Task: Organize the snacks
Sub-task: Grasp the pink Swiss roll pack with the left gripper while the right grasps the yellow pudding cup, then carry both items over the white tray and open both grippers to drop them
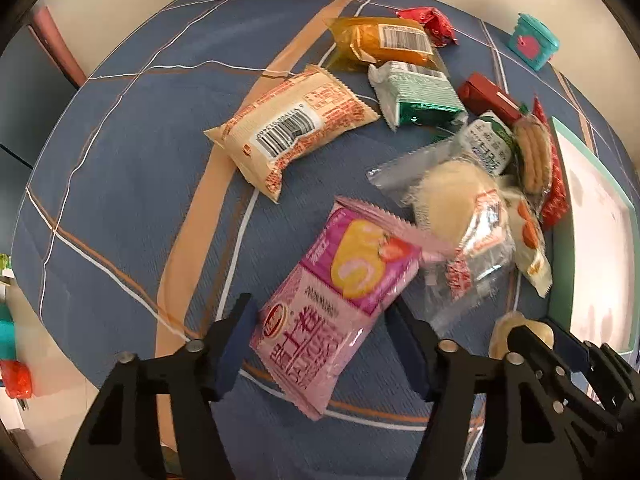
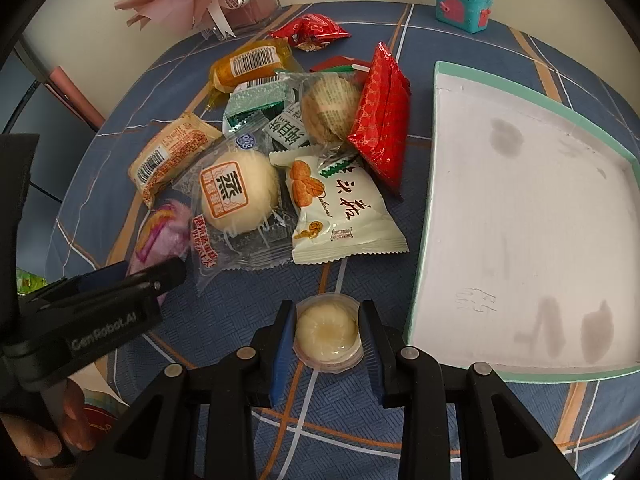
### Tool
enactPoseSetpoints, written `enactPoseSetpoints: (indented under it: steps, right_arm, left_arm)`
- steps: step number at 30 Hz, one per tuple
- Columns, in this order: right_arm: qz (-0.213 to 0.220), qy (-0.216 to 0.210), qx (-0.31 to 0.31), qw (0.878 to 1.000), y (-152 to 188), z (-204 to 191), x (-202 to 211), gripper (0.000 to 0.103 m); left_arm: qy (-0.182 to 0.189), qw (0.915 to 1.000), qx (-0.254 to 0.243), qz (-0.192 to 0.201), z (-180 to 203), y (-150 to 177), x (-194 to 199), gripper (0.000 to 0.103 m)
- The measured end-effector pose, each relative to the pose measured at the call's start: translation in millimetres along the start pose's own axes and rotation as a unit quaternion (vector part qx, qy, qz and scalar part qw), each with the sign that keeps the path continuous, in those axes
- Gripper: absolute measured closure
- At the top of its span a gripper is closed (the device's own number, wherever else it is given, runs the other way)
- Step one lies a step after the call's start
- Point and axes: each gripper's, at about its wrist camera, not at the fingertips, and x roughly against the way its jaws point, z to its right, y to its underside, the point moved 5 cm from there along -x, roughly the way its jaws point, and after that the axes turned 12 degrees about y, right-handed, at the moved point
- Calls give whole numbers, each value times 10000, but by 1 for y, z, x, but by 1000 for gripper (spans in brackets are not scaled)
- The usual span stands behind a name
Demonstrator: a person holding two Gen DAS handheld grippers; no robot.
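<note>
My left gripper (image 1: 320, 344) has its jaws on either side of a pink strawberry roll packet (image 1: 336, 304), which looks lifted and tilted; both pads touch its sides. The packet also shows in the right wrist view (image 2: 160, 236). My right gripper (image 2: 326, 332) is shut on a small clear cup of pale jelly (image 2: 327, 330) just above the blue cloth. A pile of snacks lies beyond: a steamed bun packet (image 2: 236, 196), a white nut packet (image 2: 340, 208), a red packet (image 2: 380, 120). The white tray with teal rim (image 2: 428, 216) is at the right and holds nothing.
An orange cake packet (image 1: 296, 128), a yellow packet (image 1: 380, 42), a green packet (image 1: 416, 94) and a red candy (image 2: 308, 32) lie on the round table with its blue cloth (image 1: 120, 152). A teal toy box (image 2: 464, 4) and a flower vase (image 2: 240, 4) stand at the back.
</note>
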Motion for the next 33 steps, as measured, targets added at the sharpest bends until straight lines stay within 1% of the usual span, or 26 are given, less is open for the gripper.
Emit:
enactPoseSetpoints:
  steps: [3,5,8,11,12,15,18,21,22,26,30,33]
  right_arm:
    - [9,2,-7,10000,0,0,0,69]
    - [12,20,13,10000,-1,-1,0,69]
    - [22,35,14,10000,-1,-2,2,69]
    - [4,-13,-7,10000,-2,-3,3,69]
    - [7,-29,-15,10000,-3,-3,4,69]
    - [81,-71,-36,9999,-5,-3,8,69]
    - [180,-161,-92,9997,-7,-2,18,69]
    - [372,-257,-145,9989,-12,0,32,69]
    - [432,-281,-166,9985,-14,2,36,69]
    - [557,-193,-345,9977,-22,21,47,69]
    - [648,9,-651,9958,-34,52,52,69]
    - [688,167,-861,9938,-39,77,54,69]
  left_arm:
    - [-15,10000,26,-1,-3,-3,-4,45]
    - [5,10000,34,50,-4,-4,-2,56]
    - [68,9999,69,118,-7,-7,1,61]
    - [184,9996,119,180,-8,-8,6,62]
    - [213,9995,145,196,-5,-12,14,62]
    - [242,9989,185,363,-4,-12,27,62]
    - [290,9974,234,614,-7,-10,45,62]
    - [323,9961,231,784,-3,-7,61,62]
    - [354,9956,234,830,-2,-17,55,62]
    - [509,9939,120,968,16,-20,64,62]
    - [594,9928,-161,1026,47,-27,63,62]
    - [600,9914,-510,1045,78,-34,63,62]
